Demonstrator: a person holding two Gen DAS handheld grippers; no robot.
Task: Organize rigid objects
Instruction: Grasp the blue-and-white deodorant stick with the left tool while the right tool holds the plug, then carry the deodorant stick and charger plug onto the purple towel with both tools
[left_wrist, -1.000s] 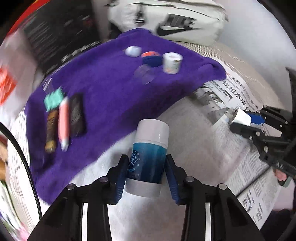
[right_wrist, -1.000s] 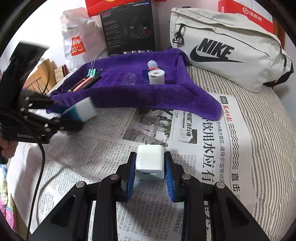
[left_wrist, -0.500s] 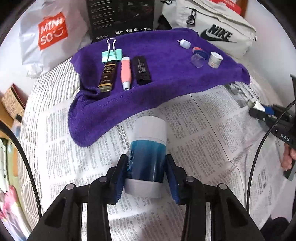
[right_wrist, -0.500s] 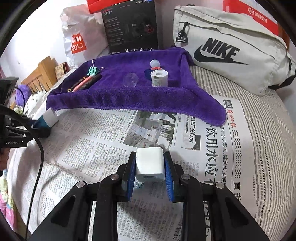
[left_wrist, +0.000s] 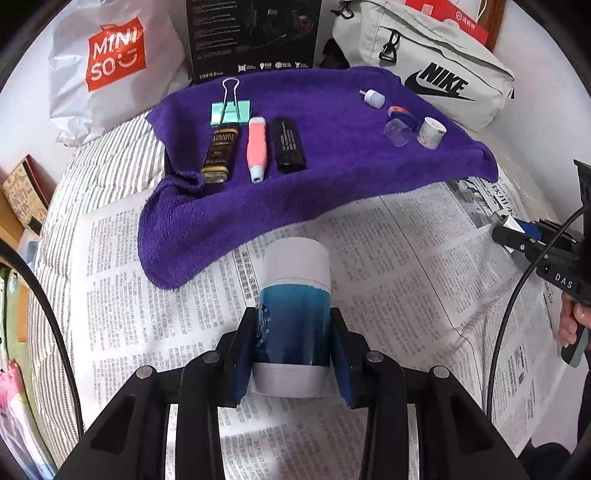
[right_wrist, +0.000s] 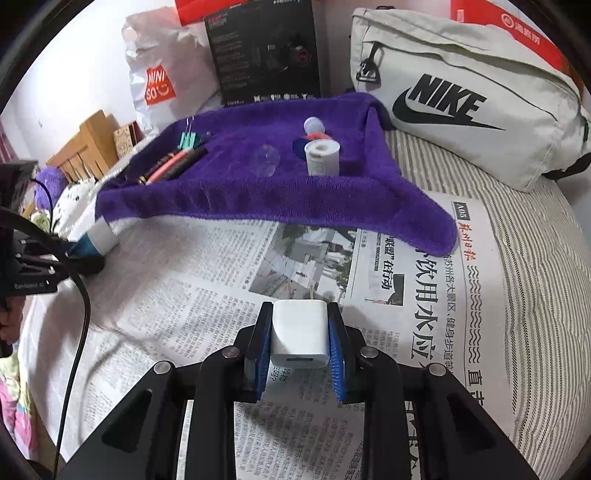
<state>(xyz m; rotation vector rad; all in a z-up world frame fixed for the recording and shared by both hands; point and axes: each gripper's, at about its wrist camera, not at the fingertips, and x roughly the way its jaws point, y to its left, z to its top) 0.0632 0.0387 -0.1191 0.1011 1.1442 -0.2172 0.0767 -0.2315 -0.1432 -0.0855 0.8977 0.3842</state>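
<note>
1. Right now the left gripper (left_wrist: 291, 347) grips a blue and white bottle (left_wrist: 293, 314); its jaws are closing, with the blue pads pressed on both sides of the bottle's blue band.
2. That bottle hangs over the newspaper (left_wrist: 388, 266), just in front of the near edge of the purple towel (left_wrist: 332, 173), its white cap pointing toward the towel.
3. Meanwhile the right gripper (right_wrist: 300, 332) is clamped on a white charger (right_wrist: 300, 330), held above the newspaper near its middle; thin prongs show at the charger's far end.
4. On the towel's left part lie a green binder clip (left_wrist: 231, 110), a brown and gold tube (left_wrist: 218, 153), a pink pen-like stick (left_wrist: 256, 147) and a black bar (left_wrist: 290, 144), the last three side by side and roughly parallel.
5. Toward the towel's right corner sit a small white cap (left_wrist: 373, 98), a blue and orange lid (left_wrist: 400, 114), a clear cup (left_wrist: 398, 133) and a small white jar (left_wrist: 430, 133), close together.
6. Behind the towel's far edge stand a white shopping bag (left_wrist: 110, 66), a black box (left_wrist: 255, 33) and a pale bag (left_wrist: 443, 62) with a black logo.
7. Everything rests on a striped bed sheet (left_wrist: 103, 173).
8. At the left view's right edge, a person's hand (left_wrist: 572, 325) holds the other gripper's handle.
</note>
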